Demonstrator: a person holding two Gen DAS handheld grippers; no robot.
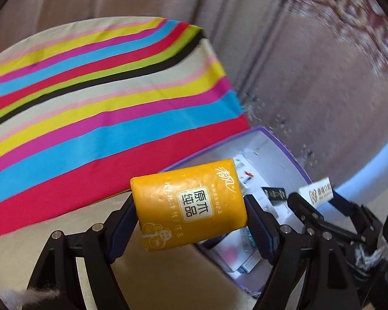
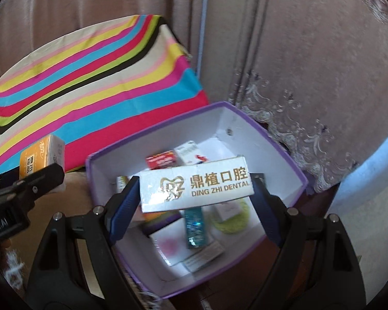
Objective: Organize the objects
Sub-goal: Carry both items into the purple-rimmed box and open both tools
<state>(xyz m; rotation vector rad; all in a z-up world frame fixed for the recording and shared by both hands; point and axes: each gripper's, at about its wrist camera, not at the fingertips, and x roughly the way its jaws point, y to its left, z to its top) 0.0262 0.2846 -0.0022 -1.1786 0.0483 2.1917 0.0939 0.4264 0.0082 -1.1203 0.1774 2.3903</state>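
The right gripper pinches the white DING ZHI DENTAL carton by its ends, long axis left-right, directly above the open purple-rimmed box. The left gripper clamps the orange tissue pack just left of the box's near-left rim. The right hand is judged nearer to release.

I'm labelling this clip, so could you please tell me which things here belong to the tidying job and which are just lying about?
Part of the job:
- tissue pack in the left gripper
- dental box in the right gripper
- purple box, already holding small items

Just lying about:
- striped cloth
- curtain
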